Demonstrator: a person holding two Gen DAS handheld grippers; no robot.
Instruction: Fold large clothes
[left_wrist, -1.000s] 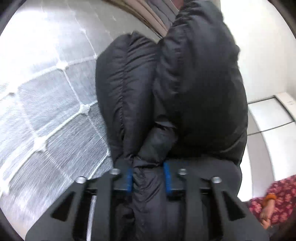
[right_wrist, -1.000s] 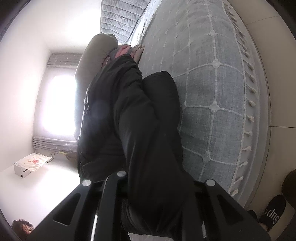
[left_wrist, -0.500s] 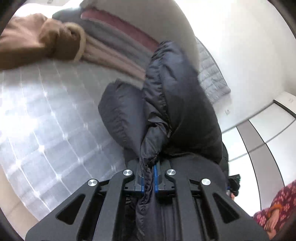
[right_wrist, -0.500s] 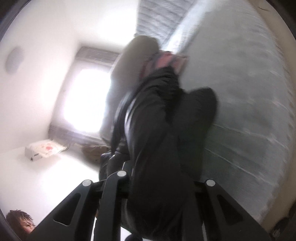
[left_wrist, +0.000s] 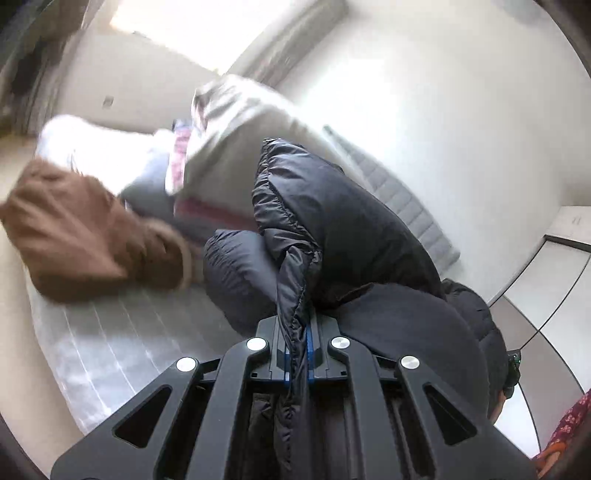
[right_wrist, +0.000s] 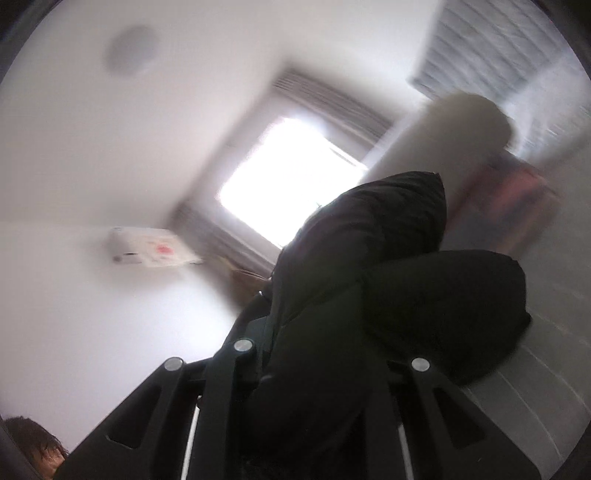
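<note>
The left hand-held gripper (left_wrist: 297, 363) is clenched on a thin seam of the black puffer jacket (left_wrist: 332, 221), lifted above the bed (left_wrist: 110, 343). The right hand-held gripper (right_wrist: 317, 365) is buried in fabric, its grip unclear. Slick padding could slip free, collapsing the fold.

The bed with a grey quilted cover (left_wrist: 122, 350) fills the lower left of the left wrist view. A brown fluffy garment (left_wrist: 85, 236) lies on it at the left of the frame. Behind it, in the upper middle, a stack of folded grey, pink and beige textiles (left_wrist: 221, 155) rests on the cover. In the right wrist view the cover (right_wrist: 535, 387) shows at the lower right, blurred.
</note>
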